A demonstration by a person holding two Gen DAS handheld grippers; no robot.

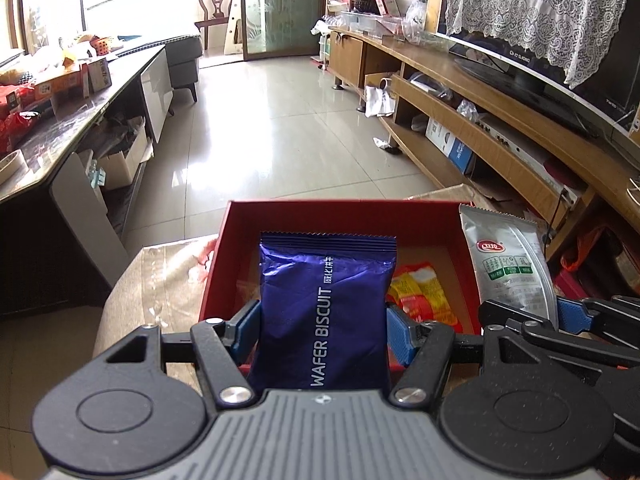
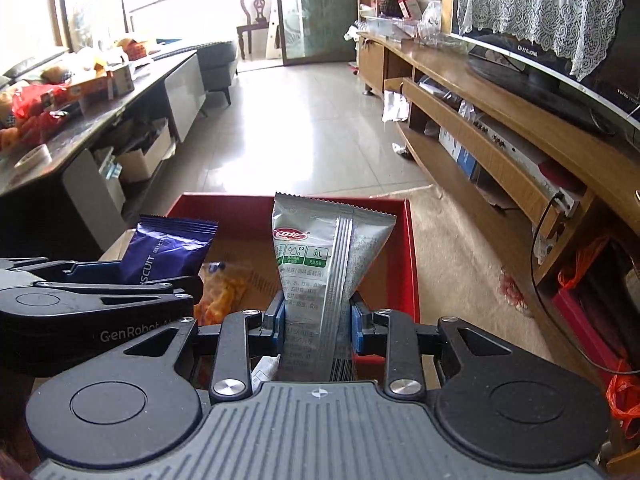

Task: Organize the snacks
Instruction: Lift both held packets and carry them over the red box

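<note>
My left gripper (image 1: 320,330) is shut on a blue wafer biscuit packet (image 1: 324,304), held upright over the near edge of a red box (image 1: 344,210). My right gripper (image 2: 318,322) is shut on a silver snack packet (image 2: 320,264), held upright over the same red box (image 2: 412,256). The silver packet (image 1: 508,264) and right gripper (image 1: 560,320) show at the right of the left wrist view; the blue packet (image 2: 168,254) and left gripper (image 2: 100,292) show at the left of the right wrist view. An orange-yellow snack pack (image 1: 420,292) lies inside the box.
The box sits on a beige cloth-covered surface (image 1: 160,280). A dark cluttered table (image 1: 60,120) stands at the left. A wooden TV cabinet (image 1: 480,120) with a television (image 1: 540,60) runs along the right. A tiled floor (image 1: 280,120) lies beyond the box.
</note>
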